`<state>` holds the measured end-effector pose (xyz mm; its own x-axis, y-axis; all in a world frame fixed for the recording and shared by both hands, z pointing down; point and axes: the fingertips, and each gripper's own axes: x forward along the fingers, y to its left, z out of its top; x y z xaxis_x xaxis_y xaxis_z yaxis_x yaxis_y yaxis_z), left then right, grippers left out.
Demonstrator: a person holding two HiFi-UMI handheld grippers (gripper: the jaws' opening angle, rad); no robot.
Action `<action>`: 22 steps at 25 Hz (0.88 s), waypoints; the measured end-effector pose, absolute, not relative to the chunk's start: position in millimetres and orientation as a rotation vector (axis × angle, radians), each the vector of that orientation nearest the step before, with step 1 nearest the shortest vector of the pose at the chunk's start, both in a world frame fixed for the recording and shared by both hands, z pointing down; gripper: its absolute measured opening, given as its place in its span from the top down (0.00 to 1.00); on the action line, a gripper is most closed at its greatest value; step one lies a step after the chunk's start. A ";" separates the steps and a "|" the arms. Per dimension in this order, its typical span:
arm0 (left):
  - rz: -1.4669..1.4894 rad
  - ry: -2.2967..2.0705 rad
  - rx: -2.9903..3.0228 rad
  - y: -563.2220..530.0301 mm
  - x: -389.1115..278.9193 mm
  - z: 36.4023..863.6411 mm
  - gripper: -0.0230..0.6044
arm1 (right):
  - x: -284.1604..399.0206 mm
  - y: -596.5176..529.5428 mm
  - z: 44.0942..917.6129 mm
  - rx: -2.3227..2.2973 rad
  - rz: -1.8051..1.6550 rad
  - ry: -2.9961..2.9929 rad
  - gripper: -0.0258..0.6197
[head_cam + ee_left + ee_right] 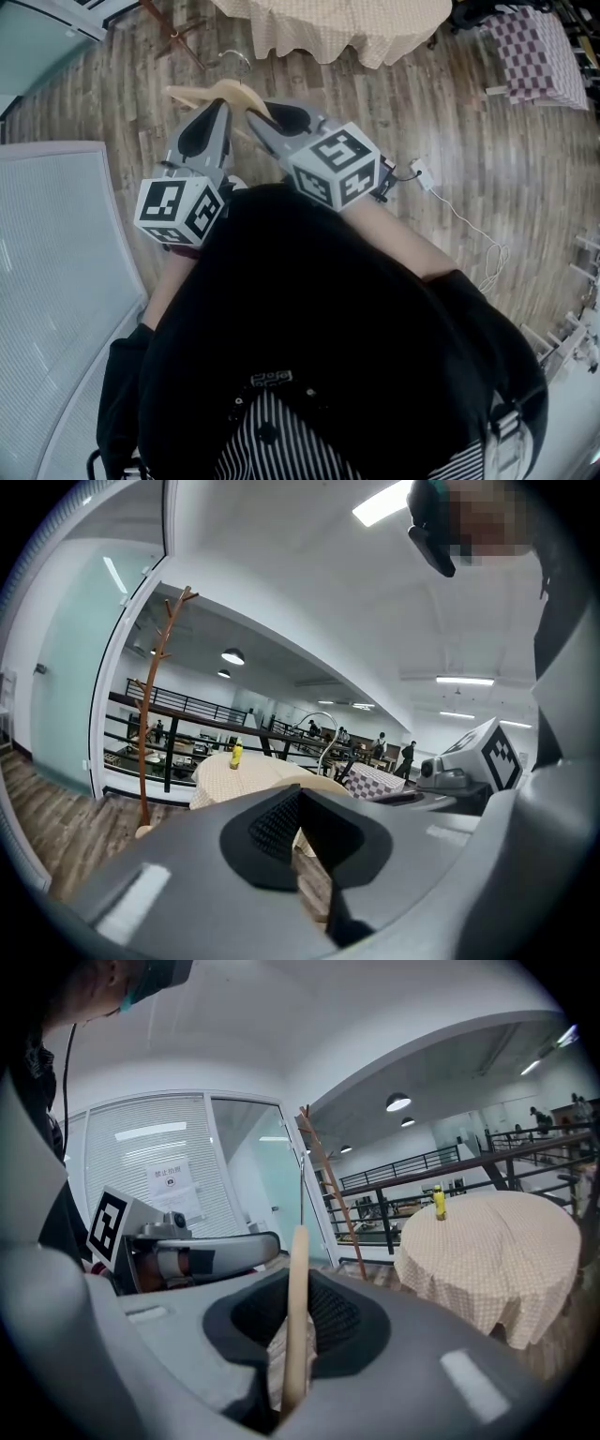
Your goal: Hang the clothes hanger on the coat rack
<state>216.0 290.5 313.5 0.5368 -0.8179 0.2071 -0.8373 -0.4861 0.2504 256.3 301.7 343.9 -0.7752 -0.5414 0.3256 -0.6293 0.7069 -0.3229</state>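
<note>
A pale wooden clothes hanger (pixel 202 94) with a metal hook (pixel 240 58) hangs level in front of me over the floor. My right gripper (pixel 253 117) is shut on one wooden arm, which stands as a thin pale strip (pixel 296 1307) between its pads (pixel 333 1312). My left gripper (pixel 223 101) has its jaws close together at the hanger's neck, with pale wood (pixel 319 784) at their tips and the hook (pixel 324 731) rising just beyond. The brown branch-like coat rack (pixel 150 714) stands ahead by the glass wall, and it shows again (pixel 323 1180) in the right gripper view.
A round table with a beige cloth (pixel 375 33) stands straight ahead, with a yellow bottle (pixel 438 1202) on it. A table with a checked cloth (pixel 530 52) is at the right. A white cable (pixel 459 216) lies on the wooden floor. A glass partition (pixel 56 281) runs along my left.
</note>
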 end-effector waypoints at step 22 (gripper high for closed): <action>0.038 -1.332 2.387 259.5 32.9 348.4 0.96 | 69.2 271.7 368.2 0.886 0.606 -2.636 0.87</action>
<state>32.9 259.5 348.4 0.5444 -0.8103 0.2166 -0.8215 -0.4629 0.3329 69.2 271.7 368.2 -0.7671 -0.5021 0.3993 -0.6261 0.7217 -0.2954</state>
